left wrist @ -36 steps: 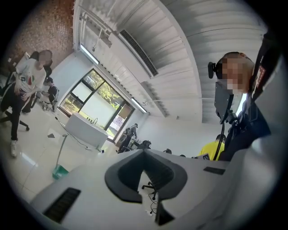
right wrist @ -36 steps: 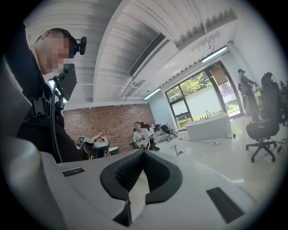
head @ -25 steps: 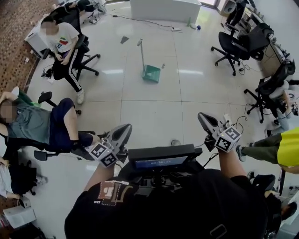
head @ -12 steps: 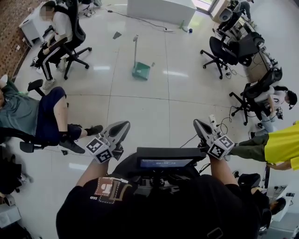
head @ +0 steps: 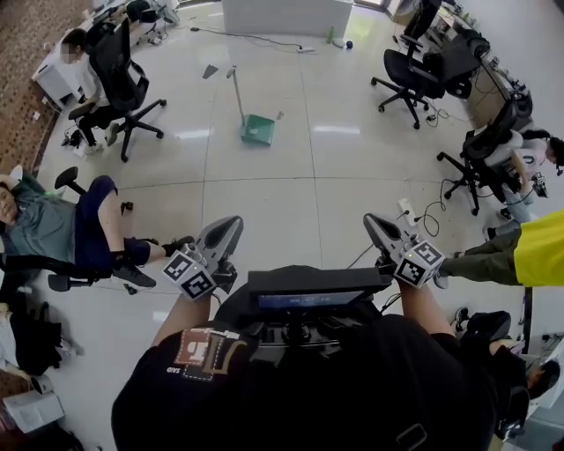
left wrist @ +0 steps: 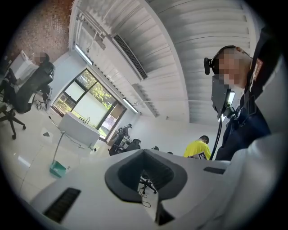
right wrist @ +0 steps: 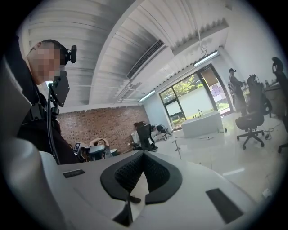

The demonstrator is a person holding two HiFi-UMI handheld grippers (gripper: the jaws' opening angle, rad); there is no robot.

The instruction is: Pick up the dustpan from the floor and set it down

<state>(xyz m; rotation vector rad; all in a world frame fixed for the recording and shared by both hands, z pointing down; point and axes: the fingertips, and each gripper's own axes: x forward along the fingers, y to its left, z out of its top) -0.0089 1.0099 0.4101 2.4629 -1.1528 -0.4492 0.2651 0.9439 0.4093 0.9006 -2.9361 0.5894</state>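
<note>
**Grippers both shut and empty; dustpan stands far up the floor**

Left gripper (head: pixel 231 225) and right gripper (head: pixel 372 222) sit low in the middle of the head view, in front of the wearer's chest. Each gripper view shows its jaws pressed together with nothing between them.

Change over the last second: both grippers keep the same pose, but the room has slid leftward across the frame. The green dustpan (head: pixel 257 129), long handle upright, has drifted from right of centre to left of centre near the top. The seated person (head: pixel 53 225) now sits closer to the left edge. This reads as the wearer walking or turning, not as hand work.

For the task: the dustpan stands on the floor, well apart from both grippers. That fits a pan waiting to be lifted and equally one already set down; these frames do not decide.

Surface: pale glossy tile floor (head: pixel 291 203) with bright light reflections. A small grey scrap (head: pixel 210 70) lies beyond the pan, possibly debris, too small to tell.

Room: office chairs (head: pixel 414 53) at upper right, white counter (head: pixel 273 16) along the top edge, brick wall (head: pixel 22 40) at upper left, cable (head: pixel 432 211) on the tiles at right.
</note>
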